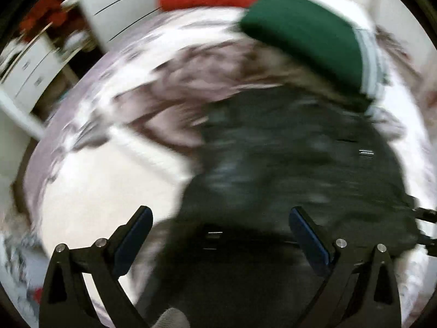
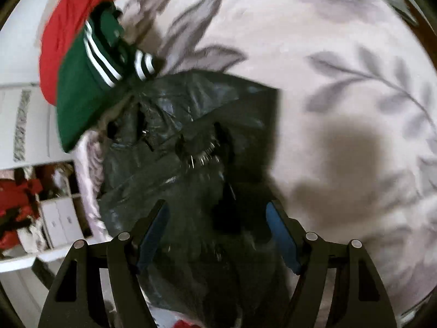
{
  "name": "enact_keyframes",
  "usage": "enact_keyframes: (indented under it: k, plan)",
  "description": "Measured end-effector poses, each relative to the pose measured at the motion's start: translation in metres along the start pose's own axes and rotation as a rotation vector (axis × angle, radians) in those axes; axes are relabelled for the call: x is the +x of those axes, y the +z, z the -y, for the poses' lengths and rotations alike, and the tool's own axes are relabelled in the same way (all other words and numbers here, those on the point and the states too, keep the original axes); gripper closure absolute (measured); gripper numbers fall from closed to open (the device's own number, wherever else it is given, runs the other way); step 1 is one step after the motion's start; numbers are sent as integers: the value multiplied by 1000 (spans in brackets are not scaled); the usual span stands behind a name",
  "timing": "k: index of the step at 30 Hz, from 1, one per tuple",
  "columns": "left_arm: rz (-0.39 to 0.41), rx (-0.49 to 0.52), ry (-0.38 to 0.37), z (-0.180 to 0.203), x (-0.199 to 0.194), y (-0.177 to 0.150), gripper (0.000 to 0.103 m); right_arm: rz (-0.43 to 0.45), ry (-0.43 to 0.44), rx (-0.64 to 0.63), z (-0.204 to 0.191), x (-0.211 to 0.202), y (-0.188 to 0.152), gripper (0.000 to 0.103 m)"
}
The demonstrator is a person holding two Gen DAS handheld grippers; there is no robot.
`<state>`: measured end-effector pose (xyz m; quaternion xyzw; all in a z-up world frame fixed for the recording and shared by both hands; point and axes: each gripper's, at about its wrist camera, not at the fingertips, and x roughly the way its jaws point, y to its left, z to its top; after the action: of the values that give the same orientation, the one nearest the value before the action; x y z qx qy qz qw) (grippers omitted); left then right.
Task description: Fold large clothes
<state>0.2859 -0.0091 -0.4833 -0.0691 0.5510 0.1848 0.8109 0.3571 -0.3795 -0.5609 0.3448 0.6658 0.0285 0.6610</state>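
A black shiny jacket with zips lies crumpled on a bed with a pale leaf-print cover. It also shows in the right wrist view. My left gripper is open just above the jacket's near edge, nothing between its blue pads. My right gripper is open over the jacket's near part; the cloth lies below and between the fingers, not clamped. The left wrist view is motion-blurred.
A folded green garment with white stripes lies on a red one at the jacket's far end; both show in the left wrist view. White drawers stand beside the bed. Bedcover spreads to the right.
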Motion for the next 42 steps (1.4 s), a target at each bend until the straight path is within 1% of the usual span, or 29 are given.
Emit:
enact_keyframes:
  k: [1,2,3,5,7,8,9,10,11,12,13,15,16,17,18,20,21,23,24,25,28,29,30,32,34,37,39,41,42]
  plan:
    - [-7,-42,3,-16,5,0,1,-26,-11,-5,-7,14,7,36]
    - [-10,-82,3,-28,9,0,1,-28,-4,-19,-16,21,8,73]
    - [-9,-121,7,-39,12,-1,1,-7,-84,-63,-27,21,7,88]
    - [-15,-188,1,-54,19,-5,1,61,-99,-126,-43,8,2,96]
    - [-39,-237,-18,-60,28,-8,1,147,-183,-141,-45,-12,-3,96]
    - [-50,-263,-35,-61,35,-11,1,157,-246,-138,-40,-13,-3,96]
    - [-53,-281,-49,-61,40,-12,1,119,-305,-140,-34,-4,-2,93]
    - [-56,-291,-62,-60,45,-13,1,49,-342,-146,-29,9,1,90]
    - [-63,-292,-70,-59,49,-12,1,-31,-370,-142,-25,22,4,82]
    - [-68,-287,-73,-56,53,-11,1,-81,-390,-134,-25,28,5,70]
    - [-69,-280,-78,-53,56,-11,1,-84,-412,-124,-33,22,6,68]
    - [-67,-273,-85,-51,62,-10,1,1,-414,-125,-58,-1,8,64]
    - [-68,-273,-89,-52,65,-8,1,55,-397,-160,-86,-13,7,61]
    - [-69,-271,-93,-52,69,-8,1,72,-369,-196,-107,-16,5,57]
    - [-74,-267,-97,-52,73,-8,1,54,-297,-266,-141,-10,3,57]
    - [-85,-264,-109,-53,82,-10,0,-56,-179,-395,-200,24,-1,56]
    - [-86,-264,-119,-54,85,-11,0,-92,-140,-437,-219,37,-2,55]
    - [-82,-264,-136,-57,87,-13,0,-202,-47,-543,-282,90,-3,48]
    - [-83,-266,-147,-59,89,-14,0,-262,-13,-586,-305,114,-6,46]
    - [-84,-271,-155,-60,90,-15,0,-347,20,-638,-336,152,-8,46]
    - [-88,-279,-171,-63,91,-15,0,-522,19,-698,-377,229,-17,46]
    - [-85,-284,-166,-65,91,-16,0,-566,-7,-709,-385,247,-20,49]
    - [-78,-290,-181,-68,92,-16,0,-589,-38,-714,-389,258,-27,99]
    - [-73,-298,-218,-72,94,-14,0,-505,-118,-795,-401,261,-36,100]
    - [-84,-277,-222,-73,95,-10,0,-418,-172,-783,-408,262,-33,100]
    - [-78,-228,-189,-75,81,-1,0,-458,-196,-725,-396,269,-32,96]
    - [-37,-188,-153,-79,62,10,0,-444,-166,-693,-393,252,-31,68]
    - [1,-167,-155,-81,45,23,0,-334,-126,-636,-383,203,-20,65]
    - [12,-154,-178,-80,41,31,0,-298,-110,-596,-374,180,-12,65]
